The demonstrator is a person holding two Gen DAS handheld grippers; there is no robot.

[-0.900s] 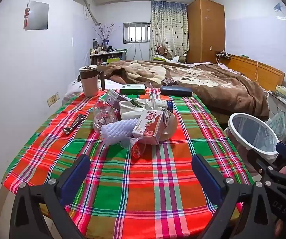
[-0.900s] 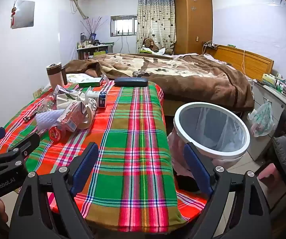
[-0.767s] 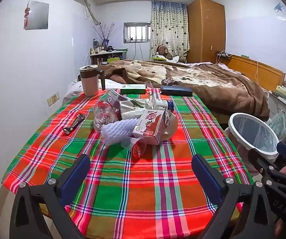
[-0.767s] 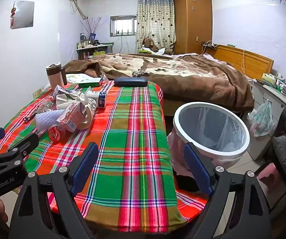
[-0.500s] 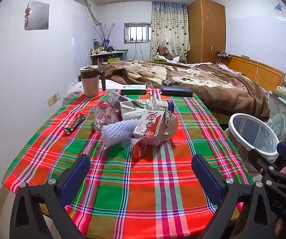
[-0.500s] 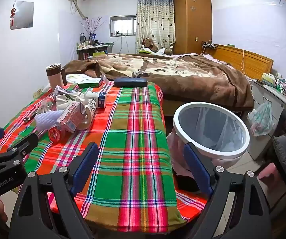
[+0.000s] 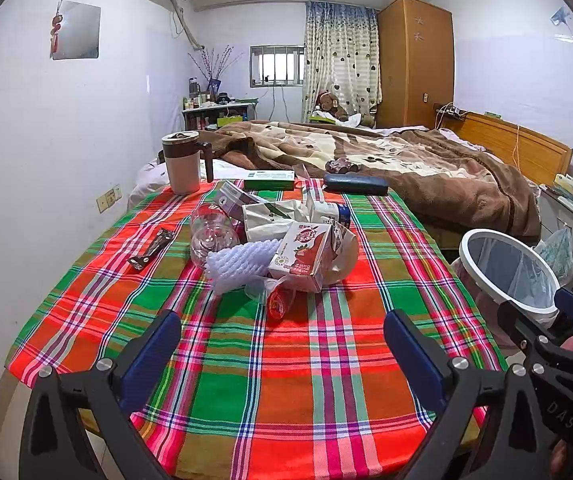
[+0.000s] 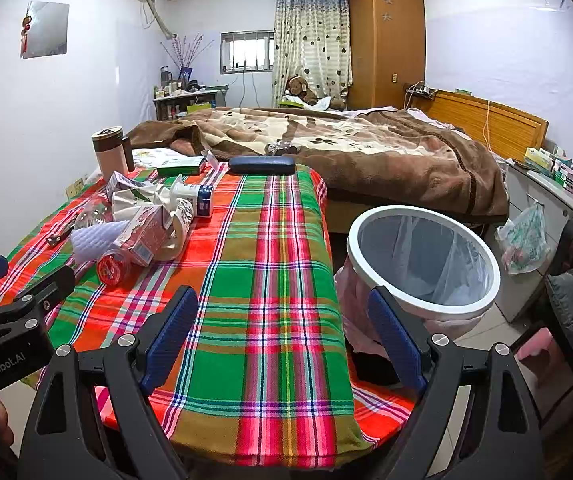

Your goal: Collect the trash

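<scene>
A heap of trash lies mid-table on the plaid cloth: a red-and-white drink carton, a white foam net, a clear plastic bottle, a red-lidded cup and crumpled paper packs. The same carton shows at the left in the right wrist view. A white-rimmed bin with a clear liner stands beside the table's right edge. My left gripper hangs open over the near cloth, short of the heap. My right gripper is open too, between table edge and bin, holding nothing.
A lidded mug, a green box, a dark case and a small black packet also sit on the table. A bed with a brown blanket lies behind. A plastic bag hangs at the right.
</scene>
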